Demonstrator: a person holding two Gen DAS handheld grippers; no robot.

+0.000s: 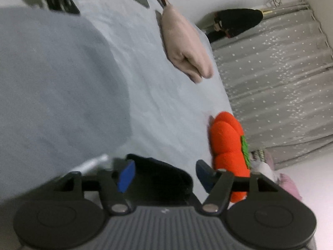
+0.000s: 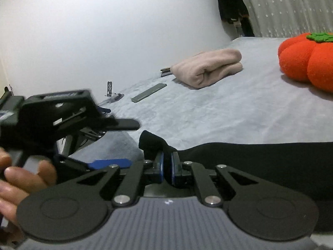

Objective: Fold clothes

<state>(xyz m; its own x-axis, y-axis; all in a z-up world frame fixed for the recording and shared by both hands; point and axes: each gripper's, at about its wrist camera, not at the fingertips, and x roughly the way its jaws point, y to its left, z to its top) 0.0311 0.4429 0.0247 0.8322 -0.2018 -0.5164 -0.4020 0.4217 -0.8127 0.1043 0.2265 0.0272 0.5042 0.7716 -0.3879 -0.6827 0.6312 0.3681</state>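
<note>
right claw [image 2: 167,169]: my blue pads pinched tight on a raised fold of the black garment [image 2: 260,166]
left claw [image 1: 164,176]: my jaws spread wide, pads clear of the cloth; a black corner lies between them, not gripped
black garment: soft, matte knit, flat along the near edge of the bed [image 2: 208,108], one corner peaked up at my right pads
bed: pale blue sheet, fine wrinkles
pink garment [image 2: 208,68]: fleecy, folded into a thick roll, well apart, mid-bed
pumpkin [image 2: 306,62]: orange plush, lobed, green felt top, at the bed's edge
hand [image 2: 18,181]: fingers around the left claw's grip
</note>
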